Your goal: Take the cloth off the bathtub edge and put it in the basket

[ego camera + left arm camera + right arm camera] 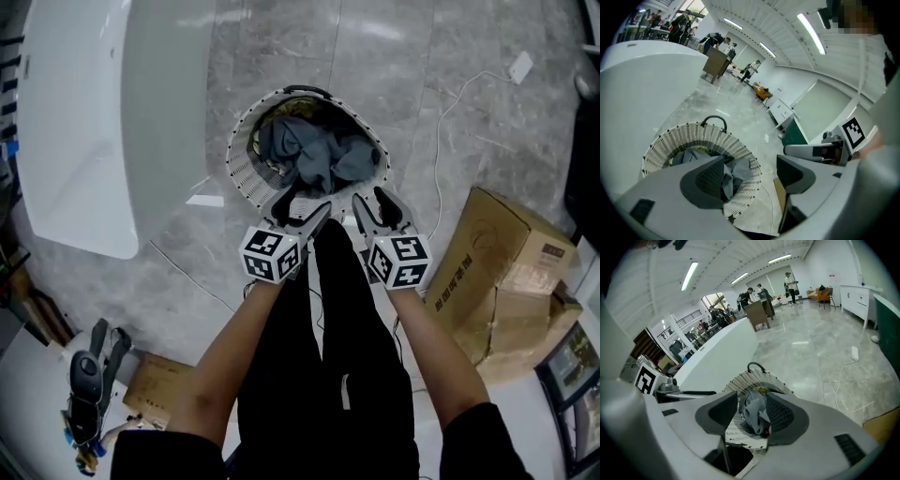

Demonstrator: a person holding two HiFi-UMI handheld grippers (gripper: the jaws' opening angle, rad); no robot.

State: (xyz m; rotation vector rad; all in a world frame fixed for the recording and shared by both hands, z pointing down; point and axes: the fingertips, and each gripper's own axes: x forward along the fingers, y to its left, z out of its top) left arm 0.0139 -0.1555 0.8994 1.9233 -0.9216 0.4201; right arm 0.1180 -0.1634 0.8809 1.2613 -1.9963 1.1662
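The grey cloth [314, 155] lies bunched inside the round white slatted basket [246, 169] on the marble floor. The white bathtub [84, 122] stands at the left with nothing on the edge I can see. My left gripper [302, 208] and right gripper [373, 204] hover side by side at the basket's near rim, both open and empty. In the left gripper view, the left gripper [750, 168] frames the basket [693, 133] and cloth [733, 173]. In the right gripper view, the cloth [757, 411] in the basket [754, 378] shows beyond the right gripper [752, 416].
Cardboard boxes [506, 272] stand at the right, a smaller box [155, 389] at lower left. A white cable with a plug [520, 66] runs over the floor right of the basket. The person's black-clad legs [328, 328] stand just behind the grippers.
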